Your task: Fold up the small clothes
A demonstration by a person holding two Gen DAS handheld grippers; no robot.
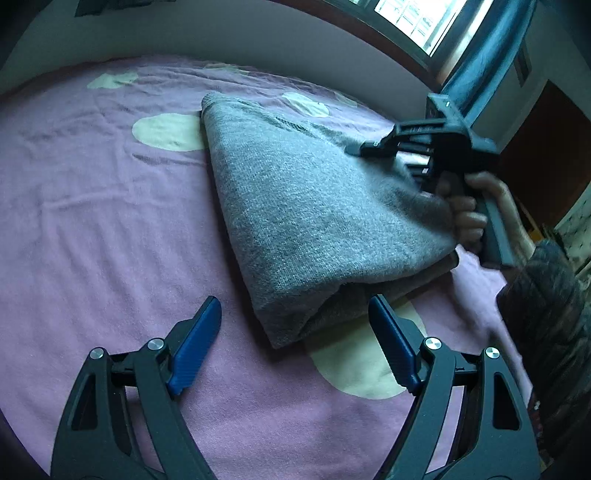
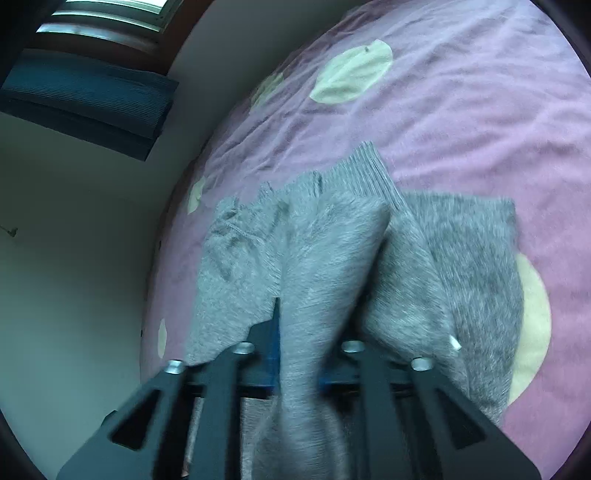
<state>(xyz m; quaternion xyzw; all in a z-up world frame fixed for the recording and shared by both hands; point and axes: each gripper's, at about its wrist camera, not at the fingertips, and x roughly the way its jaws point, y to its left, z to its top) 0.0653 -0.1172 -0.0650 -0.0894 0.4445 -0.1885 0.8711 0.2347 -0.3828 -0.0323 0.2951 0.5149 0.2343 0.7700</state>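
A grey knit garment (image 1: pixel 295 203) lies partly folded on the lilac bedspread (image 1: pixel 92 184), which has cream dots. My left gripper (image 1: pixel 291 306) is open, its blue pads either side of the garment's near corner and not touching it. In the left wrist view a hand (image 1: pixel 469 218) holds my right gripper (image 1: pixel 354 149) over the garment's far right side. In the right wrist view my right gripper (image 2: pixel 314 314) is shut on a bunched fold of the grey garment (image 2: pixel 476 258), lifted off the bedspread (image 2: pixel 461 110). The cloth hides its right finger.
A pale wall (image 1: pixel 258 29) runs along the bed's far edge, with a window (image 1: pixel 417 18) and a blue curtain (image 1: pixel 480 70) at the right. The person's dark sleeve (image 1: pixel 546 302) reaches in from the right. Bare bedspread stretches to the left of the garment.
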